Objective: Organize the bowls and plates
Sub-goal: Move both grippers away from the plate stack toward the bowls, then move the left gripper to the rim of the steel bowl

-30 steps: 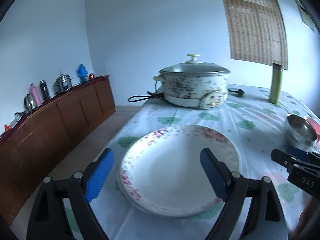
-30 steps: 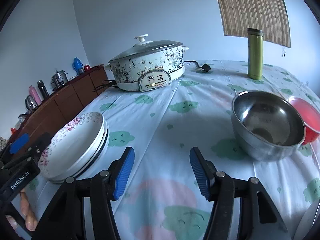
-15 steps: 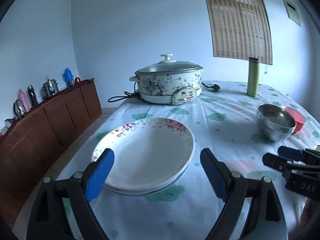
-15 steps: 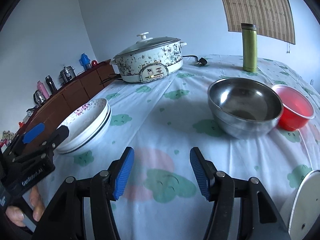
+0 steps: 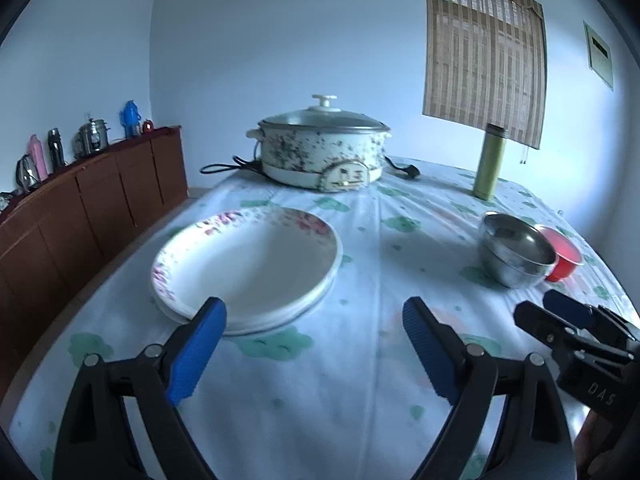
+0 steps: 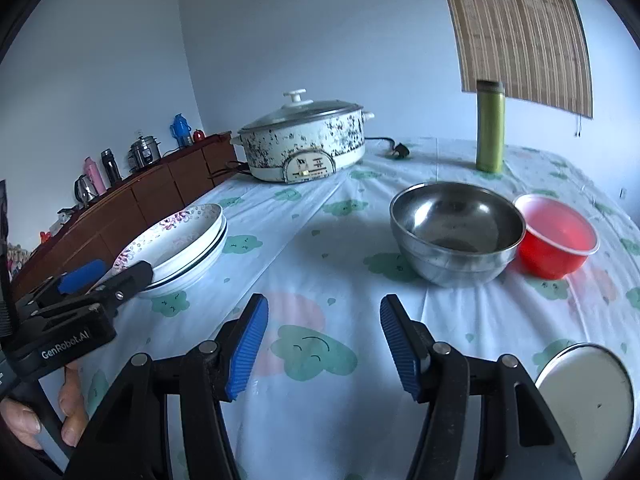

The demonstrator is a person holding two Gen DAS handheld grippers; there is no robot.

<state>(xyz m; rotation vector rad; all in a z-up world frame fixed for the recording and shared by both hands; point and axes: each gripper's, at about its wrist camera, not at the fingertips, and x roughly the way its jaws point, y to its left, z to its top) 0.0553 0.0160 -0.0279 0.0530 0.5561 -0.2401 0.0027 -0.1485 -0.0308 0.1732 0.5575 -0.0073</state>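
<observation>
Tablecloth lies bare beneath both spread, empty grippers, plates seemingly nearing its left edge.

A speckled electric pot and green flask stand on the cloud-print tablecloth, beside a wooden sideboard.

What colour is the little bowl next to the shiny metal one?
The little bowl is red, touching the steel bowl. It shows best in the right wrist view.
</observation>
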